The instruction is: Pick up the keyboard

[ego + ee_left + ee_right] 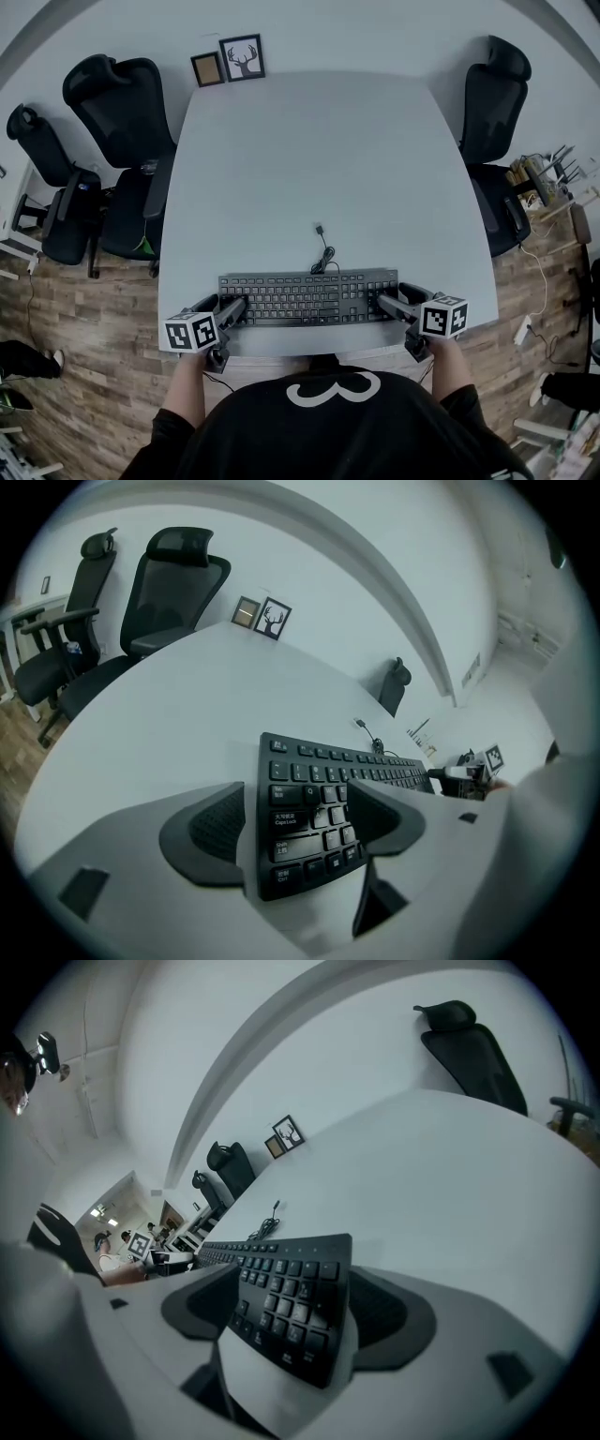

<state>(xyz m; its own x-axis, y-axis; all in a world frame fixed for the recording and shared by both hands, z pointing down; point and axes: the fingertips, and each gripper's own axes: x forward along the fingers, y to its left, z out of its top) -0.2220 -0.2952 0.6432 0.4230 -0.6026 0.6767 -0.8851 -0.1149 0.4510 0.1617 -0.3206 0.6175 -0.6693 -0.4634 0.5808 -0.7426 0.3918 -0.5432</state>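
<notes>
A black keyboard point(295, 298) lies flat on the white table point(319, 159) near its front edge, its cable point(323, 255) curling away behind it. My left gripper point(234, 307) is at the keyboard's left end and stands open. In the left gripper view the keyboard point(309, 799) end sits between the jaws, with a gap beside the left pad point(217, 825). My right gripper point(386, 302) is at the right end, also open. The right gripper view shows the number-pad end of the keyboard point(291, 1297) between its spread jaws.
Black office chairs stand at the table's left point(122, 103) and right point(492, 94). Two small picture frames point(230, 61) lean against the wall at the far edge. The table's front edge point(309, 349) runs just in front of the person's body.
</notes>
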